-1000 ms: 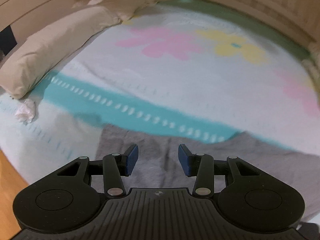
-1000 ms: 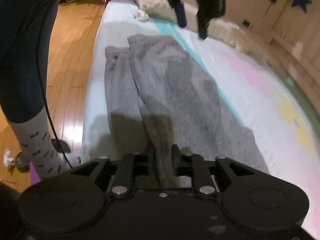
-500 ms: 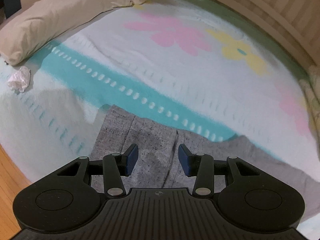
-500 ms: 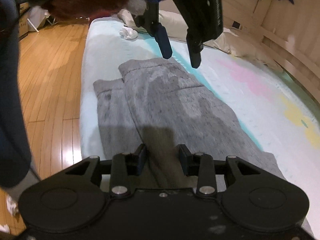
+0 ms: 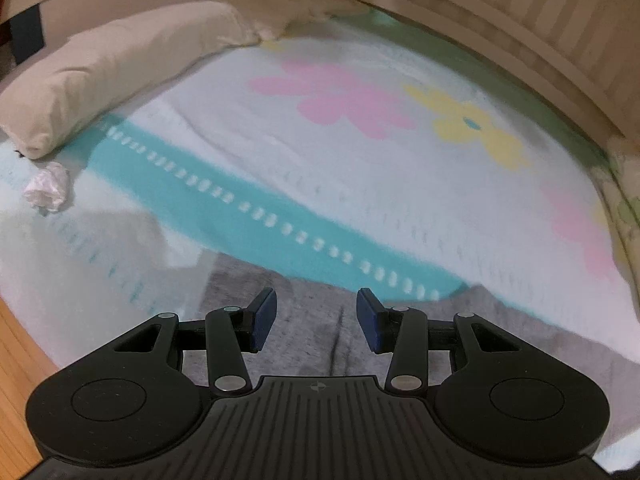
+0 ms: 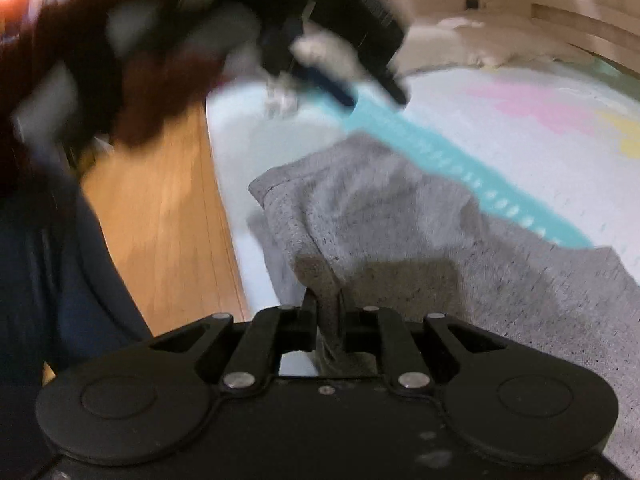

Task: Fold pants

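Grey pants (image 6: 400, 216) lie along the near edge of the flowered bed cover (image 5: 360, 168), bunched up near my right gripper. My right gripper (image 6: 328, 308) is closing, and its jaws pinch a raised ridge of the grey fabric. In the left wrist view the pants (image 5: 500, 320) run under my left gripper (image 5: 316, 316), which is open with blue pads (image 5: 264, 316) apart and nothing between them. It hovers above the cloth. The right wrist view shows the left gripper (image 6: 370, 96) blurred, over the far end of the pants.
A long beige pillow (image 5: 100, 80) lies at the bed's far left and a crumpled white tissue (image 5: 46, 188) beside it. A slatted wooden rail (image 5: 520, 20) borders the far side. Wooden floor (image 6: 168, 208) and a person's dark trouser leg (image 6: 48, 280) are left of the bed.
The right gripper's jaws widened briefly, then closed on a fold of the pants while the wrist rolled; the fabric there is now bunched. The left gripper stayed open over the pants.
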